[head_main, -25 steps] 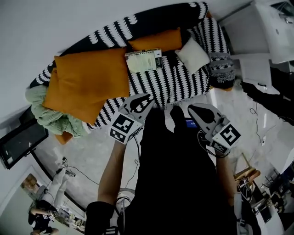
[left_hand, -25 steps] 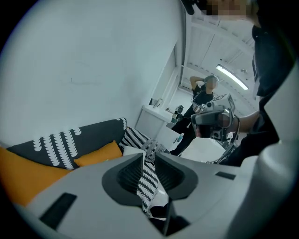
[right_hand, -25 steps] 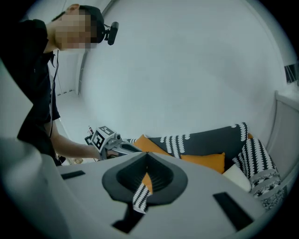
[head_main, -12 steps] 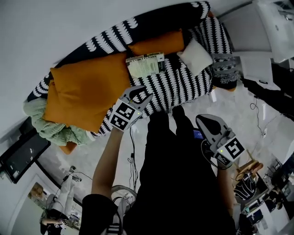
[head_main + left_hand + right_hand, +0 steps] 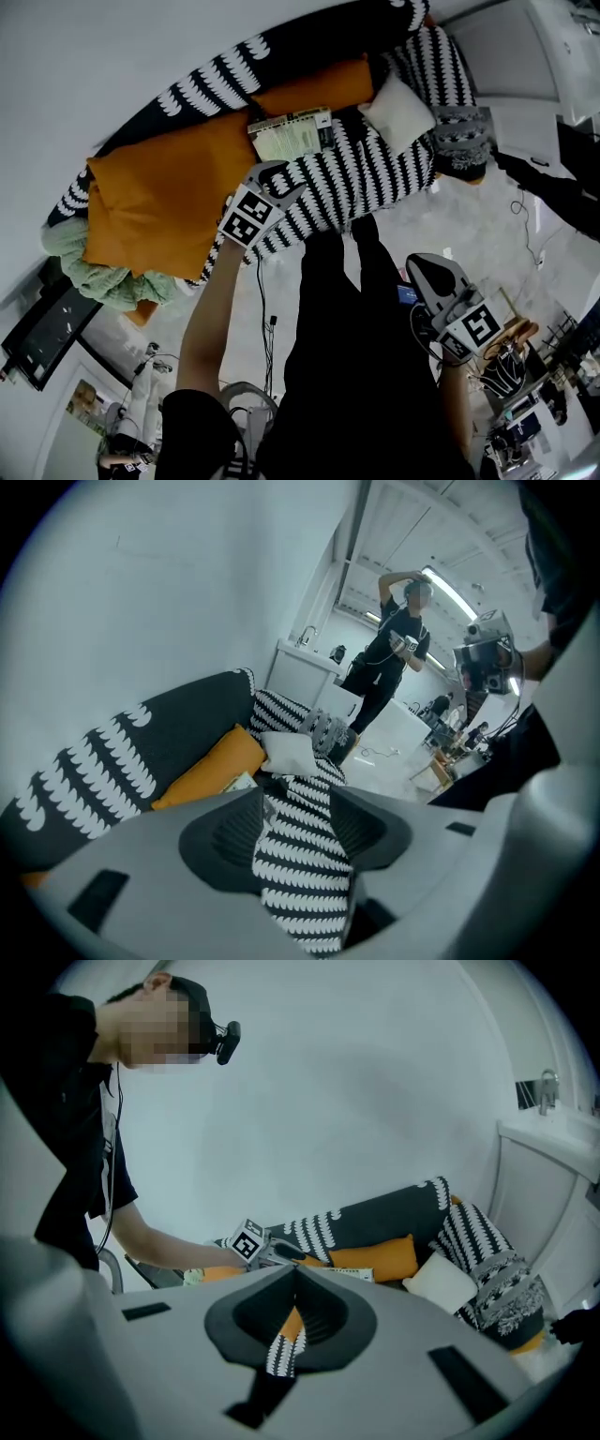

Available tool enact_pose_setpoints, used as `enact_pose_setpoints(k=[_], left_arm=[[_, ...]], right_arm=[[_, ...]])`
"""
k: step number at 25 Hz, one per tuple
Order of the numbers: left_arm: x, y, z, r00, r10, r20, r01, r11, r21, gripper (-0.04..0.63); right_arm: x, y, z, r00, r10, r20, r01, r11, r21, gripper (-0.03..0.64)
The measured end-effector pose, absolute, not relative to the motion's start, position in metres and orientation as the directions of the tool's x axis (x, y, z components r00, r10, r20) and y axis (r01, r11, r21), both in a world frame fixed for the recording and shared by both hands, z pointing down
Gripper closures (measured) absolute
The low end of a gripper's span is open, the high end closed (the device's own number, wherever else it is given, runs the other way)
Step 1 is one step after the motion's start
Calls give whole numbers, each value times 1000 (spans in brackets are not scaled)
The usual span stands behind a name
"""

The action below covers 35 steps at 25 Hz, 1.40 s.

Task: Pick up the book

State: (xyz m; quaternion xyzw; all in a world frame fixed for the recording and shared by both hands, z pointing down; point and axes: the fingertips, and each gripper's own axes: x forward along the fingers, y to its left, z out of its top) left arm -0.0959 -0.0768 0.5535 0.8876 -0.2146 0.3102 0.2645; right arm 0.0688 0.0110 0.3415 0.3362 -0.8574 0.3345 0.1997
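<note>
Right tool (image 5: 419, 264) low beside my leg, jaws pressed together, empty, well apart from sofa (image 5: 375, 178). Left tool (image 5: 287, 179) out over striped seat edge, jaws spread, just been opening, only seat cover between them. Book (image 5: 292, 134) just past left tool's tips, flat on seat against orange cushion (image 5: 314, 89), long axis along sofa back. Left tool nearer; I judge reach runs straight ahead.

A black-and-white patterned sofa (image 5: 375, 178) crosses the upper frame. On it lie a large orange cushion (image 5: 155, 202) at left, a book (image 5: 291, 133) at centre, a smaller orange cushion (image 5: 309, 89) behind it, a white pillow (image 5: 398, 111) at upper right, and what looks like a green blanket (image 5: 94, 281) at far left.
</note>
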Motion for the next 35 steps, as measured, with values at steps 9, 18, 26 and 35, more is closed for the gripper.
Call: enact_pose_setpoints(k=[9, 18, 26, 35], left_arm=[[-111, -109, 623, 647, -150, 747, -510, -814, 279, 345], [-124, -132, 693, 570, -79, 818, -475, -844, 250, 313], [-141, -152, 741, 502, -31, 864, -450, -863, 231, 288], [-154, -158, 788, 425, 65, 903, -400, -882, 251, 245]], right_arm=[[73, 8, 360, -670, -434, 602, -734, 506, -452, 600], [87, 15, 380, -629, -428, 649, -771, 450, -450, 600], [85, 13, 393, -633, -420, 651, -772, 408, -487, 600], [94, 26, 408, -606, -373, 702, -787, 406, -464, 600]])
